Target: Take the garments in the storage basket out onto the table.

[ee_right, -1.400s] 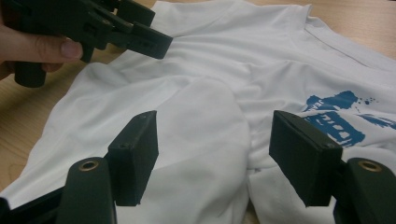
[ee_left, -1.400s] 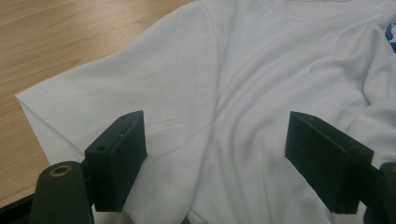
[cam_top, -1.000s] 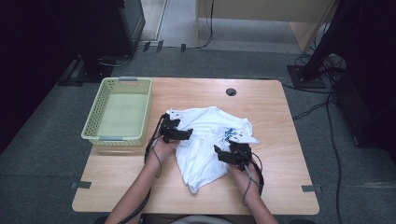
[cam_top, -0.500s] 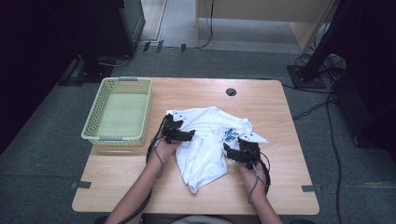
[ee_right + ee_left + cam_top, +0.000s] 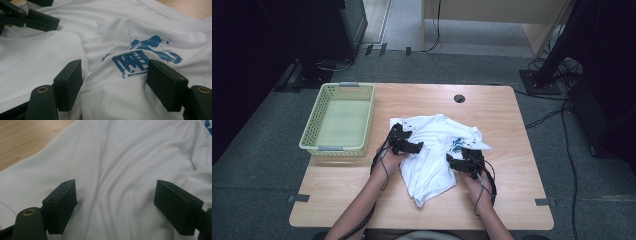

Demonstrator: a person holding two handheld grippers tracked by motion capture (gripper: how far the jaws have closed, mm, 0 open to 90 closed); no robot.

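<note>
A crumpled white T-shirt (image 5: 432,135) with a blue print (image 5: 458,144) lies in the middle of the wooden table (image 5: 492,115). My left gripper (image 5: 416,147) rests at the shirt's left side and points right. In the left gripper view its jaws (image 5: 115,187) stand open over plain white cloth (image 5: 125,150), having just widened slightly. My right gripper (image 5: 452,161) sits on the shirt's right part and points left. Its jaws (image 5: 115,66) are open, also just widened, straddling a fold beside the blue print (image 5: 145,55) without pinching it. The left gripper's fingers (image 5: 37,20) show beyond.
A pale green plastic basket (image 5: 339,120) stands with nothing in it at the table's left end. A round cable hole (image 5: 459,98) sits near the far edge. Bare wood lies right of the shirt and along the near edge. Cables trail from both grippers.
My right gripper has shifted slightly to the right and sunk a little onto the shirt's printed part. The left gripper and the shirt have stayed where they were.
</note>
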